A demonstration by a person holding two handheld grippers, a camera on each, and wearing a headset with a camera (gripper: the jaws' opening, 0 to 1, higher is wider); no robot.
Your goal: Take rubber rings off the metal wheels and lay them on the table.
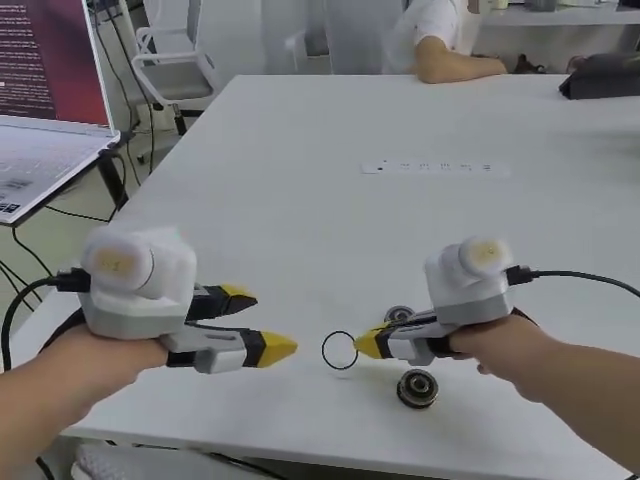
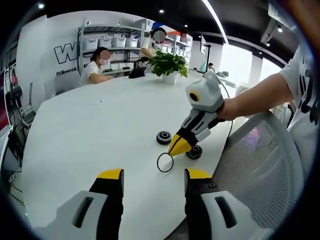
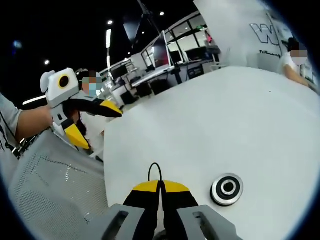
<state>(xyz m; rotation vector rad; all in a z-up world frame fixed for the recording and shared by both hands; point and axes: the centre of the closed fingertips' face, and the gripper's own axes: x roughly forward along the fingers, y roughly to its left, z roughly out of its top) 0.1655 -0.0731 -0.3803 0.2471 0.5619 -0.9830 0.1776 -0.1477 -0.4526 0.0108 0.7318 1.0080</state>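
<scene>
A thin black ring (image 1: 340, 350) is sitting by the near edge of the white bench (image 1: 300, 180), its right side pinched in the closed right hand-held gripper (image 1: 366, 343). A wheel (image 1: 417, 387) is lying just nearer, a second wheel (image 1: 399, 315) just farther. The left hand-held gripper (image 1: 265, 321) is hovering to the left, wide open and empty.
</scene>
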